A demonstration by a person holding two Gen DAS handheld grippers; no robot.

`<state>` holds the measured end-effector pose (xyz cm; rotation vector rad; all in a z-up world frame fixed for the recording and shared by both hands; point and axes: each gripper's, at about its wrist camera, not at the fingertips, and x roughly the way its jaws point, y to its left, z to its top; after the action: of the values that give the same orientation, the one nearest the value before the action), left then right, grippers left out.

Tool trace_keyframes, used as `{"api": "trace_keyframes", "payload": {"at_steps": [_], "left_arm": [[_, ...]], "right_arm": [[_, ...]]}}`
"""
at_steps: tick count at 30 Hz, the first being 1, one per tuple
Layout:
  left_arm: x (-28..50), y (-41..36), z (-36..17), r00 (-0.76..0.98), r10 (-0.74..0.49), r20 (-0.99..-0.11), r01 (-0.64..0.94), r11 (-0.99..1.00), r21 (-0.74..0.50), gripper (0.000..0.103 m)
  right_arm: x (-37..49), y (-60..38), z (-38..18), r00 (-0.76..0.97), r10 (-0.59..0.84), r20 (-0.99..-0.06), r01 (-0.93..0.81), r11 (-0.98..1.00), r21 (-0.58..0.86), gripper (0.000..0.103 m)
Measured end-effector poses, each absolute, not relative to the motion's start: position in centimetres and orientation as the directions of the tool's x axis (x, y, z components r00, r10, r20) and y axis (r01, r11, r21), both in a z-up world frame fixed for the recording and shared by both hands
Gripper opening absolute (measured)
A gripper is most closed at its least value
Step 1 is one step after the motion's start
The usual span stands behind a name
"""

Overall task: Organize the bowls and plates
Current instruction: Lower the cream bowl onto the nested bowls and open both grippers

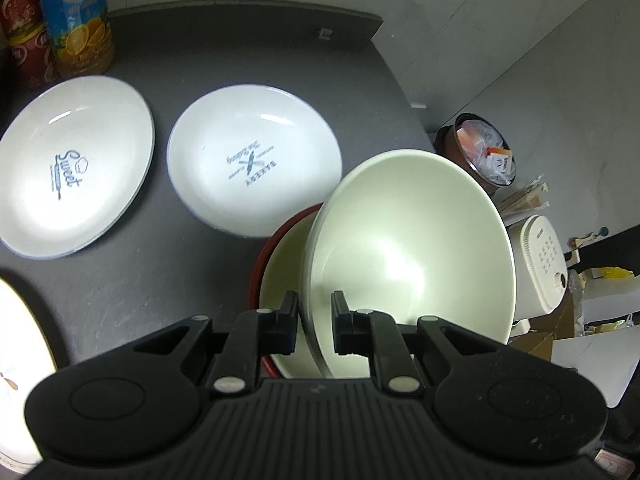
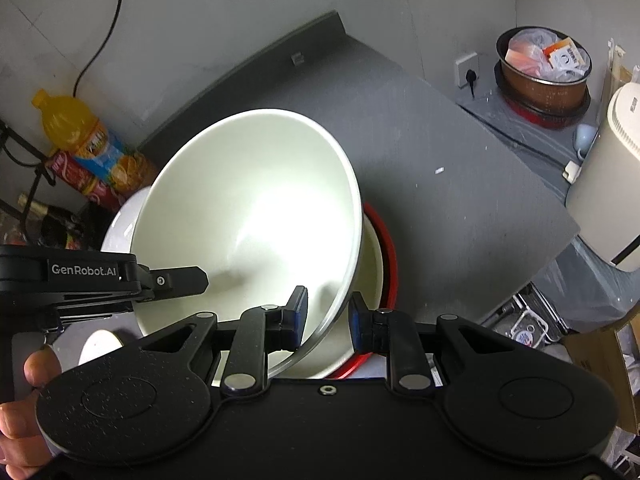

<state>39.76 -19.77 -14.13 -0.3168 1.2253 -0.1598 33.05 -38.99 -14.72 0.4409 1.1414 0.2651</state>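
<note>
The left gripper point(image 1: 316, 320) is at the bottom centre of its frame, and its two fingers stand on both sides of the rim of a cream bowl point(image 1: 408, 256), which is tilted up on its edge; the fingers are close to the rim, but I cannot tell if they really press it. The right gripper point(image 2: 326, 318) is low in the centre of its own frame and holds the same cream bowl point(image 2: 256, 216) at the opposite part of the rim, one finger inside and one outside; also here the contact is not clear.

Under the tilted bowl sits a red-rimmed bowl point(image 1: 280, 280) with a pale inside, on the dark table point(image 1: 180, 264). In the left wrist view, two white plates lie flat in the left half of the frame: the "Sweet" plate point(image 1: 76, 168) at the far left and the "Bakery" plate point(image 1: 254, 166) beside it, not touching. An orange juice bottle point(image 1: 78, 16) stands in the upper left corner.
</note>
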Motion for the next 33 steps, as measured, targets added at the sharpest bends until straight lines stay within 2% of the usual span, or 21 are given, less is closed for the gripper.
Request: {"api": "trace_keyframes", "payload": {"at_steps": [10,17,27,33], "left_arm": [[39.4,-19.4,-15.5,0.308,-0.276,-0.91,-0.079,0.946,-0.314,0.014],[39.4,-19.1,-15.3,0.305,-0.276,-0.911,-0.097,0.943,-0.318,0.014],[39.3,-17.9,-14.8,0.309,-0.263,-0.914,-0.105,0.946,-0.307,0.017],[39.2,-17.4,-14.1,0.322,-0.264,-0.909,-0.104,0.945,-0.311,0.018]], "right_arm": [[33.2,-38.7,-14.7,0.383,0.421,-0.823,0.007,0.889,0.458,0.025],[33.5,-38.3,-14.4,0.371,0.421,-0.828,-0.005,0.892,0.452,0.037],[33.7,-38.5,-14.3,0.369,0.375,-0.851,-0.013,0.917,0.398,0.044],[33.0,-39.0,-13.0,0.395,0.381,-0.836,-0.042,0.916,0.398,0.044]]}}
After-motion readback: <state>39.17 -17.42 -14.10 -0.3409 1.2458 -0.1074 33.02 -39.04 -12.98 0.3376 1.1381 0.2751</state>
